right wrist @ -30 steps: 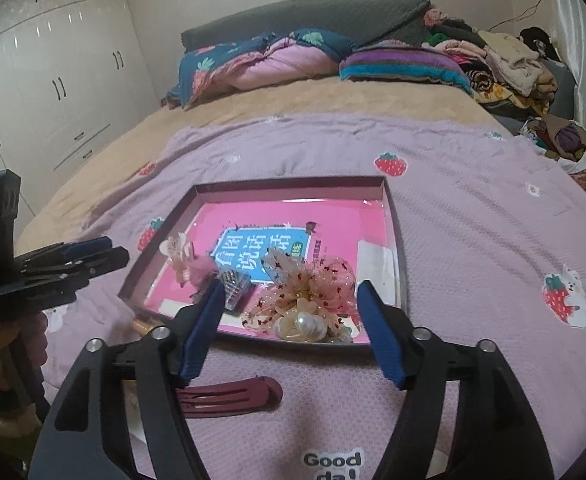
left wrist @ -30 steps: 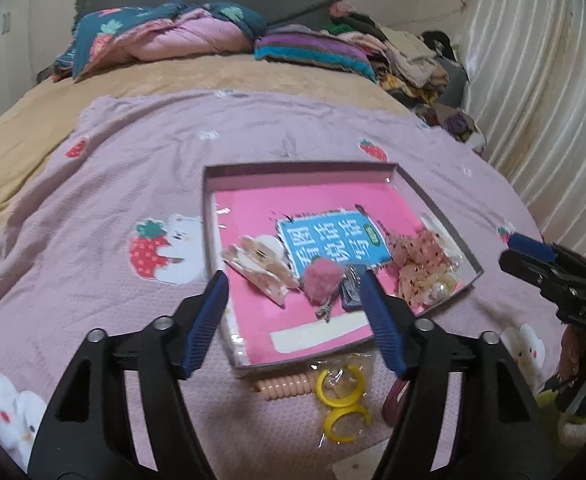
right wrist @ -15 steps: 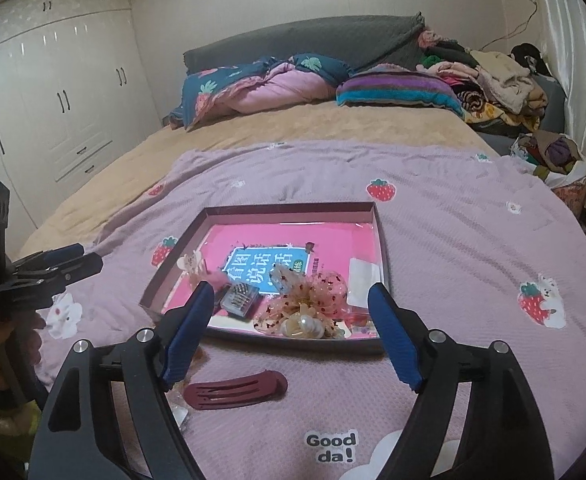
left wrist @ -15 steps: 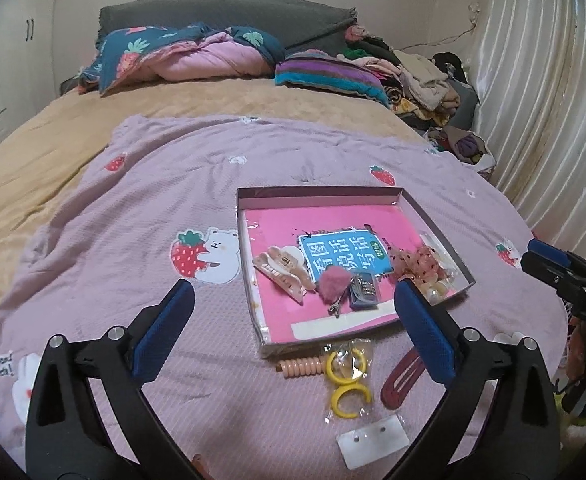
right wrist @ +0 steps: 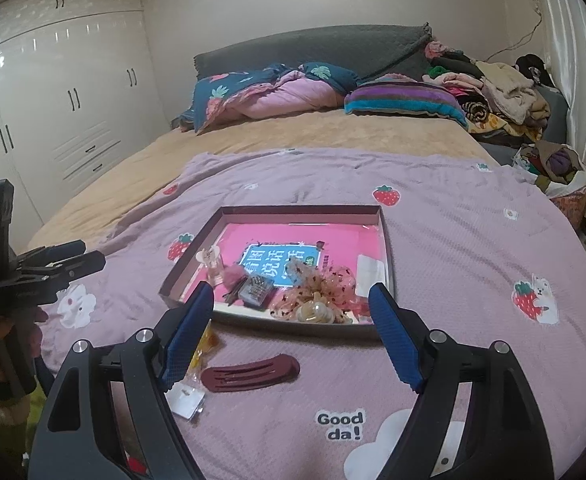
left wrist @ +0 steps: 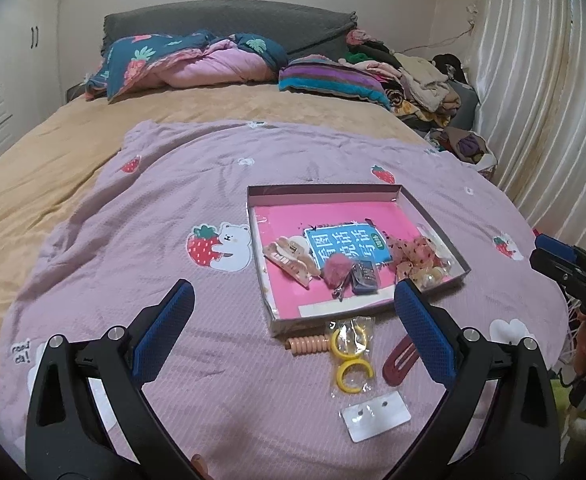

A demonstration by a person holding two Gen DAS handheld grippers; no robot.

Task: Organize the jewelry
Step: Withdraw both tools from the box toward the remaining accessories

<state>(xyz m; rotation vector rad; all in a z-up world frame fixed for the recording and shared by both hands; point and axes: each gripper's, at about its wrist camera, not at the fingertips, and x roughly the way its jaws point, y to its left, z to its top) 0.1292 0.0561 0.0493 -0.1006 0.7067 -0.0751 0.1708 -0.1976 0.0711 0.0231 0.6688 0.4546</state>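
A shallow pink-lined box point(left wrist: 325, 194) point(right wrist: 385, 248) lies on the lilac blanket. It holds a beige claw clip point(left wrist: 289, 258), a pink pompom point(left wrist: 336, 270), a small grey comb clip point(left wrist: 364, 278) and a lace bow with pearls point(left wrist: 415, 254) point(right wrist: 317, 292). In front of the box lie a peach coil tie point(left wrist: 307, 342), bagged yellow rings point(left wrist: 353, 356), a maroon hair clip point(left wrist: 399, 366) point(right wrist: 251, 372) and a white earring card point(left wrist: 375, 414). My left gripper point(left wrist: 293, 328) is open and empty, held back above the blanket. My right gripper point(right wrist: 291, 328) is open and empty over the box's near edge.
The lilac strawberry blanket point(left wrist: 173, 216) covers a tan bed with pillows point(left wrist: 197, 60) and a clothes pile point(left wrist: 421, 80) at the head. Curtains point(left wrist: 553, 100) stand to the right, white wardrobes point(right wrist: 53, 112) to the left.
Both grippers have drawn back and up from the box, so it looks smaller. The left jaws have opened wider. The items on the blanket and in the box have not moved.
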